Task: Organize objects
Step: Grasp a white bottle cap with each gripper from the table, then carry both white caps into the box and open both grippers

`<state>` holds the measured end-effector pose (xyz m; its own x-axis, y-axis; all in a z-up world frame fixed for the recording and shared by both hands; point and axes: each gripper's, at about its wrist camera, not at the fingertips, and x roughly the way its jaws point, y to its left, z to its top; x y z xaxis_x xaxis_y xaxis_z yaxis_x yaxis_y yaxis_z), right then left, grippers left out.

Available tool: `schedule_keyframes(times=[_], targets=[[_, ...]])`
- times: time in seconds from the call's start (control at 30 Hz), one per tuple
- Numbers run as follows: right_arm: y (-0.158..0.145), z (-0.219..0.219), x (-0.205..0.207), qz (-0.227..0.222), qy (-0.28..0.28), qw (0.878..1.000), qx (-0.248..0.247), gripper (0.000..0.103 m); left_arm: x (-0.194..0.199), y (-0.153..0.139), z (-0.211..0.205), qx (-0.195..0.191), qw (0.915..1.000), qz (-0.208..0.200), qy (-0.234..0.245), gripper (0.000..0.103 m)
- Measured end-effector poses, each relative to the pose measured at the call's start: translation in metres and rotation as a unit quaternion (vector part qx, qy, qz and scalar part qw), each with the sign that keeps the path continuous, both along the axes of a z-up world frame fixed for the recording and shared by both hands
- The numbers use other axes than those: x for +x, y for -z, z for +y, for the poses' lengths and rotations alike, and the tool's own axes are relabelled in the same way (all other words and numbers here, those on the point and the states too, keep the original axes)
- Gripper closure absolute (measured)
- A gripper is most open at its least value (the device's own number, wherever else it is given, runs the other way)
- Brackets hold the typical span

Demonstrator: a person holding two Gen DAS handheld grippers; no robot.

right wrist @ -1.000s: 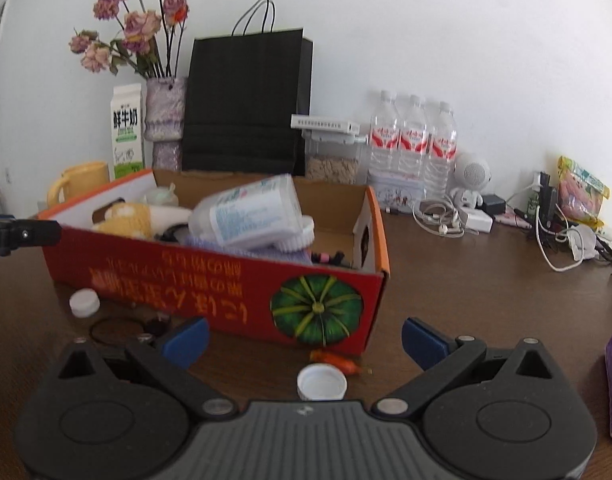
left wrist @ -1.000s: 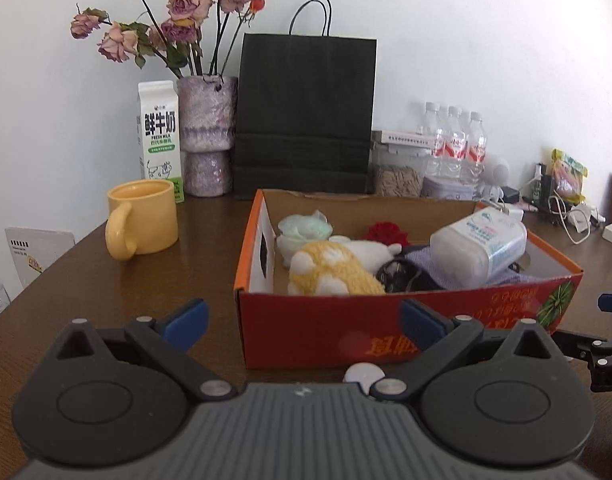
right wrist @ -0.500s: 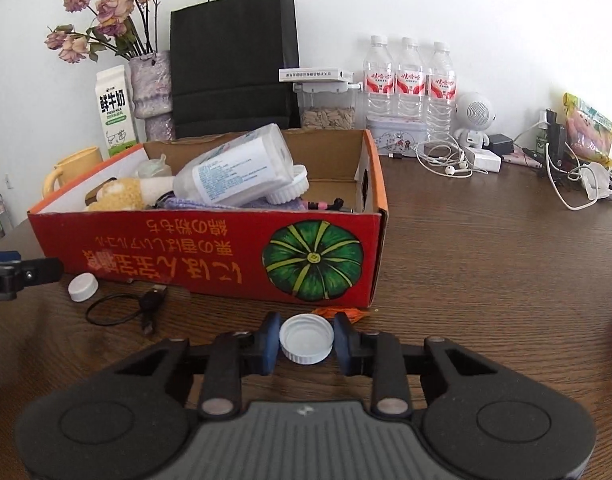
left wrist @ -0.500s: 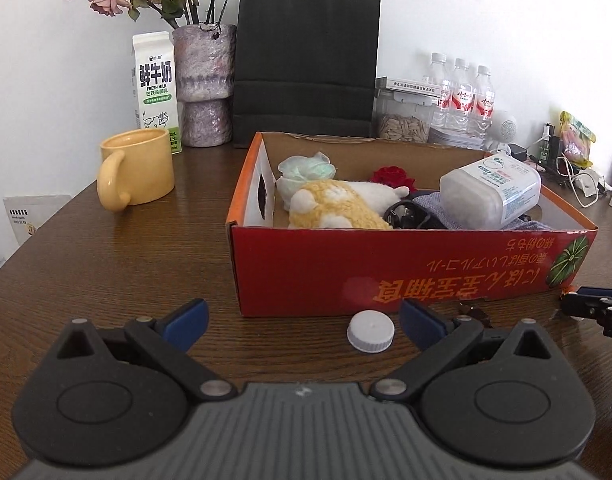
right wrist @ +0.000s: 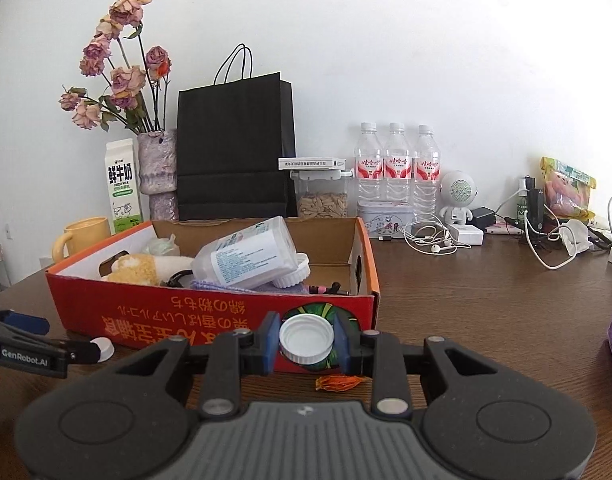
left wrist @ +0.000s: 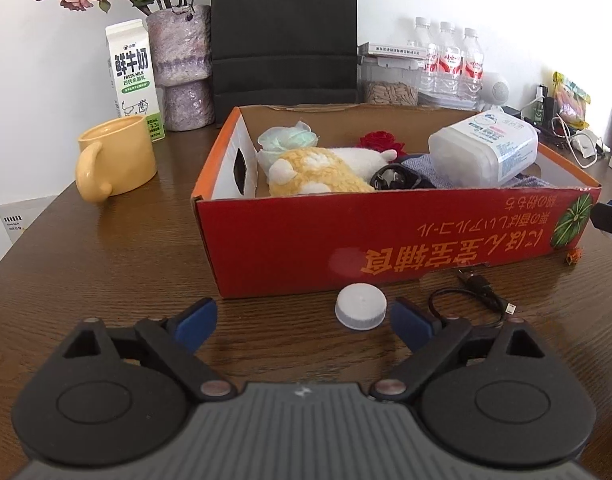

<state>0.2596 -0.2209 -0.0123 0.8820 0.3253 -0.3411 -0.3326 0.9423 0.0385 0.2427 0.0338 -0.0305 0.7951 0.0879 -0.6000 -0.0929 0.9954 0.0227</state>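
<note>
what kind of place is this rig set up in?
Probably a home or small-office table against a wall, not a lab: vase of dried roses, milk carton, and earphones and chargers cluttered on the wood table.

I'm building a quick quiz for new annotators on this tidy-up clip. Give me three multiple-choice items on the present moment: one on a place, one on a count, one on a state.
1. Where does the yellow mug stand?
A. inside the red box
B. on the table, left of the red box
C. on top of the black bag

2. How many water bottles stand by the wall?
A. two
B. three
C. five

3. What is the right gripper doing?
A. clamping a white cap
B. open over a cable
C. holding a milk carton

Key: 1 B, the yellow mug sits on the wooden table beside the red box. 2 B, three water bottles stand side by side. 3 A, the right gripper has both pads pressed on the white cap, lifted in front of the box.
</note>
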Motion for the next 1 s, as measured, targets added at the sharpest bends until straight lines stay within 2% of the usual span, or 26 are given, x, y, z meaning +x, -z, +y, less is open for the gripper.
schedule_keyframes(times=[0.2,0.3,0.4,0.43,0.57,1.0], targets=[[0.001,0.001,-0.001,-0.002,-0.002,1.000,-0.003,0.075,0.007,0.003,-0.003,-0.006,0.9998,0.011,-0.012,0.018],[0.002,0.002,-0.002,-0.004,-0.005,1.000,-0.005,0.075,0.008,0.003,-0.011,-0.003,0.9999,0.009,-0.005,0.026],[0.002,0.002,-0.003,-0.005,-0.007,1.000,-0.005,0.075,0.006,0.000,-0.021,0.000,1.0000,0.000,0.008,0.057],[0.002,0.002,-0.003,-0.006,-0.008,1.000,-0.004,0.075,0.005,0.000,-0.024,0.001,0.9999,-0.002,0.014,0.074],[0.001,0.002,-0.005,-0.011,-0.010,1.000,-0.005,0.075,-0.001,-0.003,-0.033,-0.002,0.9994,-0.018,0.031,0.074],[0.000,0.002,-0.009,-0.025,-0.006,1.000,-0.008,0.075,-0.023,-0.021,-0.025,-0.012,0.9949,-0.100,-0.004,0.074]])
